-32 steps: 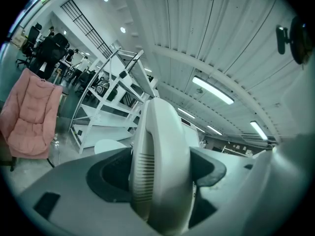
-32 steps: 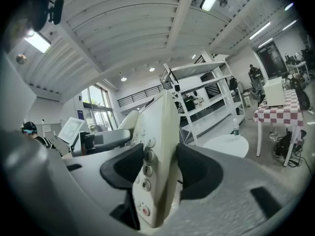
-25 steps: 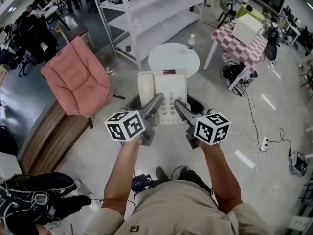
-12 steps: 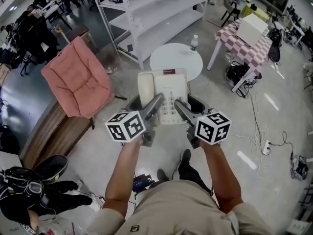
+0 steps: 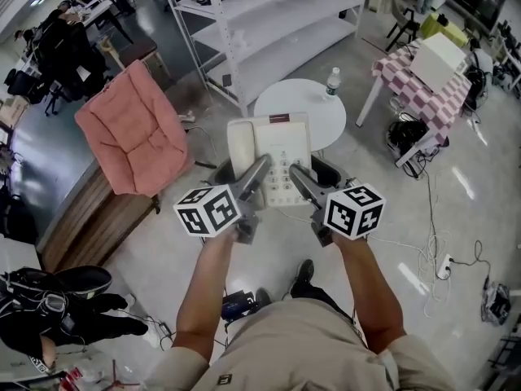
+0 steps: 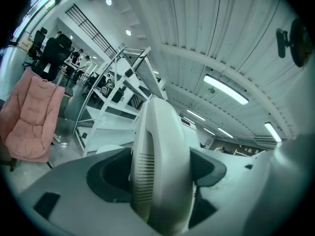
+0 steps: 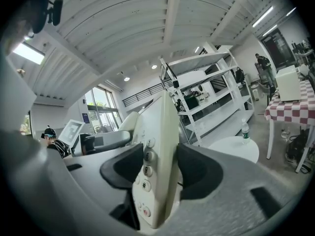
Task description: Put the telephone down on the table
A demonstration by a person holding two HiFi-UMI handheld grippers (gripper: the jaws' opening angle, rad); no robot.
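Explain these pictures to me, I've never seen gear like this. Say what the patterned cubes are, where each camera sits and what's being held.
There is no robot here. A person holds two hand tools, the left gripper and the right gripper, and the patterned cubes are part of them. The wide picture comes from a camera on the person's head. The other two come from cameras riding on each gripper, looking along its fingers. Both grippers are shut on a cream telephone, the left at its handset side and the right at its keypad side. Ahead stands a round white table with a water bottle on it.
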